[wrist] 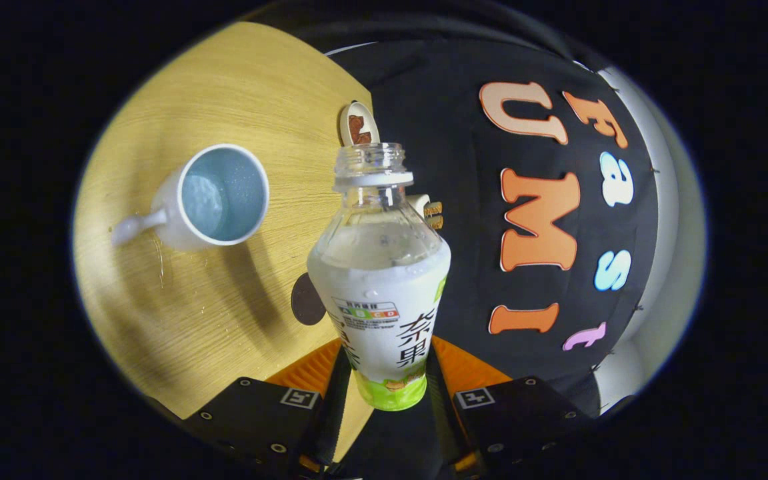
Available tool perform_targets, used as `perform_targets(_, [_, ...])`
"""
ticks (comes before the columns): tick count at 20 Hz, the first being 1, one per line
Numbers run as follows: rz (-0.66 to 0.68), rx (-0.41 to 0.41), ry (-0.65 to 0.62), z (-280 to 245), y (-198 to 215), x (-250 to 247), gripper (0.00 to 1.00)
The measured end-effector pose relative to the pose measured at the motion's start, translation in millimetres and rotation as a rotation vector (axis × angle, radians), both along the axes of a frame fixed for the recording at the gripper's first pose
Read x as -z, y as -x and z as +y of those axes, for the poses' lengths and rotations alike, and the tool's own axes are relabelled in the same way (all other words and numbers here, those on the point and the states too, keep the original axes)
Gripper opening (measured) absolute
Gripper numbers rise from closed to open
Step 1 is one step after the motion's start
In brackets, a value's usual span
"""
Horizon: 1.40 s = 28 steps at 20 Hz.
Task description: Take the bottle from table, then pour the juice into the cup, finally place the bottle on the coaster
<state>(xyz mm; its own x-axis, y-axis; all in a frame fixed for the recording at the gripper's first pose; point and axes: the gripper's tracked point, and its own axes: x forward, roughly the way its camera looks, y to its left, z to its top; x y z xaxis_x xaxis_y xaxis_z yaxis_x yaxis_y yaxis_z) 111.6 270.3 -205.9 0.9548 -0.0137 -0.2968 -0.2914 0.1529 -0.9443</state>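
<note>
Across the tilted view, the wooden bench (224, 87) is taking up the side beyond the fingers, with the booth's black cloth wall standing beside it. Between the fingers, the bottle (384, 293) is sitting open-necked, its cap off and a little liquid lying in its clear upper part; the claw (384, 383) is clenching it low on the label, both fingers pressing its sides. Further off on the bench, the white cup (221, 197) is standing well apart from the bottle's mouth, and a dark round disc (305, 300), probably the coaster, is peeking out just behind the bottle. A small oval ornament (357, 125) is lying at the bench's far edge. Judging by the slanted bench, the hand is rolling the claw sideways, and the risk is that juice leaves the neck before it is over the cup and splashes the wood; a low grip could also let the bottle swing.
</note>
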Motion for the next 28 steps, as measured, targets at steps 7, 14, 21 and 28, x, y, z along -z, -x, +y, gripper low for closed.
perform_targets(7, [0.046, 0.069, -0.421, -13, -29, -15, 0.60])
perform_targets(14, [0.140, 0.170, -0.851, -30, -71, 20, 0.60])
perform_targets(21, [0.285, 0.218, -1.174, -8, -117, 73, 0.60])
perform_targets(28, [0.371, 0.275, -1.293, -4, -138, 116, 0.60])
